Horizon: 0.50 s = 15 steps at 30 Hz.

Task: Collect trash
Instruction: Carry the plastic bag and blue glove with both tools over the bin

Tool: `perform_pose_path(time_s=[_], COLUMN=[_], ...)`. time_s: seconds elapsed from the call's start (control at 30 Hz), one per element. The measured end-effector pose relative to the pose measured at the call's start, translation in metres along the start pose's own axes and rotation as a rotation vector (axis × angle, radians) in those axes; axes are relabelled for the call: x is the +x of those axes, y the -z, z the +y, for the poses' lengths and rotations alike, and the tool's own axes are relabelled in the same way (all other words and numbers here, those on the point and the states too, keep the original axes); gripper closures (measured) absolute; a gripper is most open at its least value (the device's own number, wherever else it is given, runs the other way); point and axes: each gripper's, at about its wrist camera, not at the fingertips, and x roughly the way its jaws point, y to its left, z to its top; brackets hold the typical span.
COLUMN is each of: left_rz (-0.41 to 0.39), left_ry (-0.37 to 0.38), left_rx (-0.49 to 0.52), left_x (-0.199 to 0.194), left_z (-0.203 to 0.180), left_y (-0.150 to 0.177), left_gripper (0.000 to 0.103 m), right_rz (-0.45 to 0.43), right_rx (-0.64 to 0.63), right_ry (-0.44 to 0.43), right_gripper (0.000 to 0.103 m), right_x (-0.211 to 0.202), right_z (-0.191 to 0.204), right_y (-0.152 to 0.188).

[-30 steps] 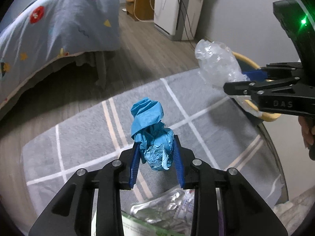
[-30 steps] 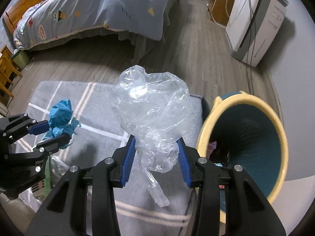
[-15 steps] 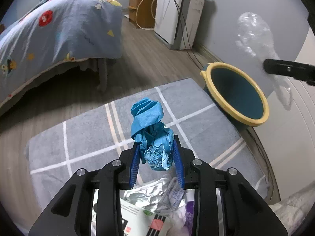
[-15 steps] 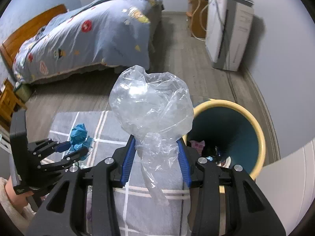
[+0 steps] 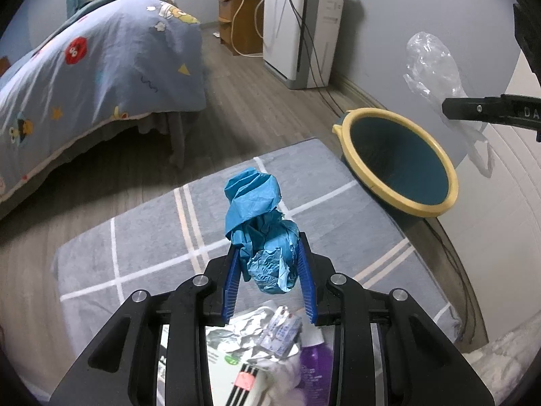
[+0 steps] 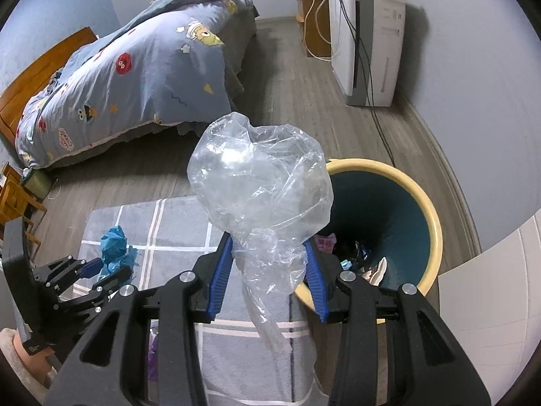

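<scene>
My left gripper (image 5: 268,253) is shut on a crumpled blue paper wad (image 5: 260,223), held above the grey checked rug (image 5: 152,237). My right gripper (image 6: 268,250) is shut on a puffed clear plastic bag (image 6: 260,176), whose tail hangs down between the blue pads. The bag (image 5: 432,64) hangs above and right of the teal bin with a yellow rim (image 5: 399,165). In the right wrist view the bin (image 6: 389,209) lies just right of the bag, with trash at its bottom. The left gripper (image 6: 104,267) and blue wad (image 6: 113,247) sit at lower left there.
More trash lies on the rug beneath my left gripper: foil wrappers (image 5: 257,331), a purple item (image 5: 314,362) and a printed packet (image 5: 219,358). A bed with a blue quilt (image 5: 101,61) stands at left, a white appliance with cables (image 5: 301,27) at the back wall.
Both grippers rose with their loads. The right gripper with the clear bag lifted and swung toward the bin, which now shows fully in both views.
</scene>
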Motion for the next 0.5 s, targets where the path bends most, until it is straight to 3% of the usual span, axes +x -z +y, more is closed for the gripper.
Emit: perform_pose_path(time_s=[0.5], left_rz=[-0.016], left_ry=[0.011], left_rx=[0.042], left_x=[0.000], left_z=[-0.041], left_y=[-0.023], left_gripper=[0.070], right_rz=[0.005], right_rx=[0.022], right_ry=[-0.003], right_gripper=[0.062], right_x=[0.002], right_z=[-0.022], right_y=[-0.004])
